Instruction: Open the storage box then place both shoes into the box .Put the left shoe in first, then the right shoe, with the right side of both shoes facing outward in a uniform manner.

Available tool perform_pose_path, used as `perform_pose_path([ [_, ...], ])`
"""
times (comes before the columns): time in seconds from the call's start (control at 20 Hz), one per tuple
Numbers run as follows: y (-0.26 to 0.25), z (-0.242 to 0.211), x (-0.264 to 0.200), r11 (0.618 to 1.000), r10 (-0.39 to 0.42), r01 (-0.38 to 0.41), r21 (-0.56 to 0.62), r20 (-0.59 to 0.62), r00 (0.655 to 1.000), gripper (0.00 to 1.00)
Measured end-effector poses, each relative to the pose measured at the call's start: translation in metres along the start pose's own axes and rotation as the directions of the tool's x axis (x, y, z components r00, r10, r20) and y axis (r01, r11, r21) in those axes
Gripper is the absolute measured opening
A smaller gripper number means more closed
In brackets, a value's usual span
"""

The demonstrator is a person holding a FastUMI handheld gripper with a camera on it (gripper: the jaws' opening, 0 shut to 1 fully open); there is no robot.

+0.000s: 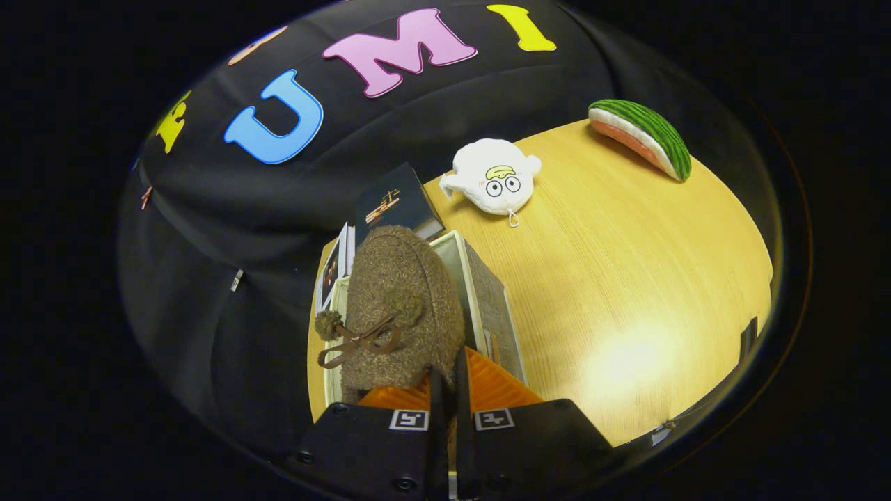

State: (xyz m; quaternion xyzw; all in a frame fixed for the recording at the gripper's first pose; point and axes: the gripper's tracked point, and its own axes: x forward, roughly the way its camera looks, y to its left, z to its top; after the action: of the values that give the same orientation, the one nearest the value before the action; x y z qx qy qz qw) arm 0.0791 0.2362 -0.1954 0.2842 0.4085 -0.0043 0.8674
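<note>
Gripper view: tool (pixel 445 379) clamped on shoe (pixel 400 306)

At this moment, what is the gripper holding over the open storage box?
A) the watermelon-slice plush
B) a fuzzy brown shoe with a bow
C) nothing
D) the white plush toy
B: the gripper is closed on the fuzzy brown shoe, which hangs over the open storage box.

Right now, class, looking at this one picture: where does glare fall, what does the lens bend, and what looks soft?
Gripper view: a bright glare patch washes out the wooden table beside the storage box; the fisheye bows the table's far edge near the watermelon plush; the fuzzy brown shoe, gripped by the tool, looks slightly soft up close; the white plush stays crisp.
</note>
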Motion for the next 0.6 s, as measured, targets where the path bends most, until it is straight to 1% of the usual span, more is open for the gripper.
perform_pose_path([
  [0.15,0.002,0.004,0.0,1.0,-0.005,0.005,-0.006,0.03,1.0,0.09],
  [0.2,0.001,0.005,0.001,1.0,-0.014,0.014,-0.012,0.037,0.999,0.14],
  [0.25,0.003,0.004,0.001,1.0,-0.001,0.002,-0.014,0.031,1.0,0.17],
  [0.35,0.016,0.002,-0.004,0.999,0.044,-0.043,-0.016,0.023,0.999,0.27],
  [0.4,0.022,0.006,-0.008,0.998,0.066,-0.065,-0.026,0.043,0.997,0.43],
  [0.45,0.026,0.007,-0.014,0.996,0.076,-0.072,-0.055,0.065,0.995,0.62],
  [0.55,0.031,0.009,-0.031,0.984,0.101,-0.082,-0.16,0.112,0.989,1.0],
  [0.6,0.033,0.01,-0.036,0.977,0.111,-0.084,-0.198,0.127,0.986,0.98],
])
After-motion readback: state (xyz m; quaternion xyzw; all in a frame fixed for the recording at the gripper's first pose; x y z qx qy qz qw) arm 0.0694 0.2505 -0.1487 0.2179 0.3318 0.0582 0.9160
